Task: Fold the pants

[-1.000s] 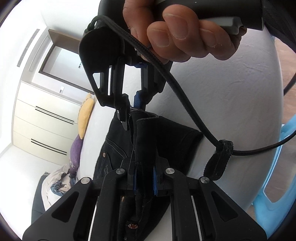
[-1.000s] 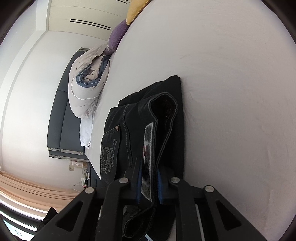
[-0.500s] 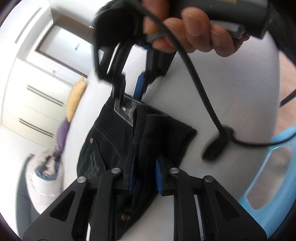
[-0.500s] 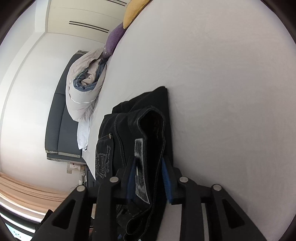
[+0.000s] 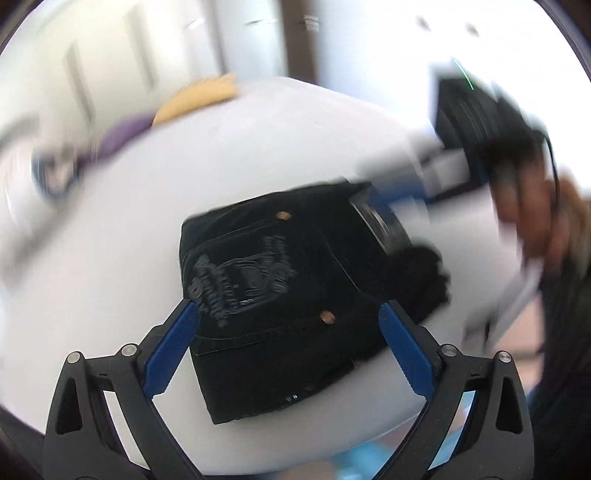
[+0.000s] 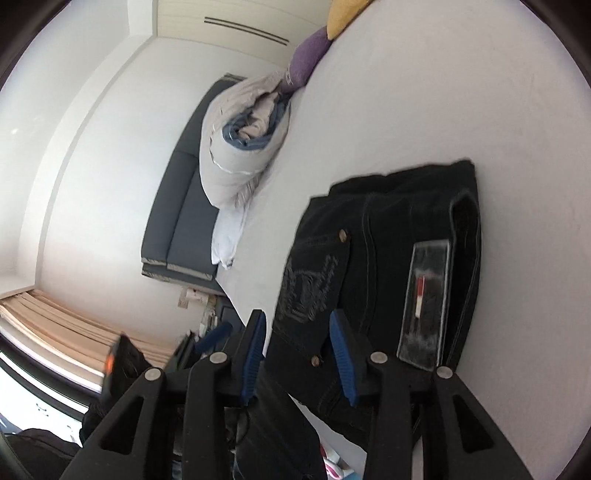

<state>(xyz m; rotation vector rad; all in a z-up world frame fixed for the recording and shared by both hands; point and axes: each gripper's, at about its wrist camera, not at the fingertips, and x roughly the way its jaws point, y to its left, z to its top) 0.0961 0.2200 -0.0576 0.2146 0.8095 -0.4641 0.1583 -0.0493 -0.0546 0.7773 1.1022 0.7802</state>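
The black pants (image 5: 291, 280) lie folded into a compact bundle on the white bed (image 5: 184, 177), back pocket with pale stitching facing up. My left gripper (image 5: 288, 314) is open wide and empty, just above the bundle's near edge. In the right wrist view the pants (image 6: 388, 258) lie flat with the waistband label (image 6: 424, 291) showing. My right gripper (image 6: 299, 321) is open and empty, pulled back at the bundle's near edge. The right gripper also shows, blurred, at the upper right of the left wrist view (image 5: 491, 125).
A rolled grey-and-blue duvet (image 6: 243, 147), a purple pillow (image 6: 306, 59) and a yellow pillow (image 6: 343, 14) lie at the bed's far end. A dark headboard (image 6: 181, 221) stands behind them. A blue chair (image 5: 369, 458) sits by the bed's near edge.
Both grippers have let go of the pants and opened. The bundle now rests flat on the bed. Both grippers have pulled back, and the left view has swung round, heavily blurred.
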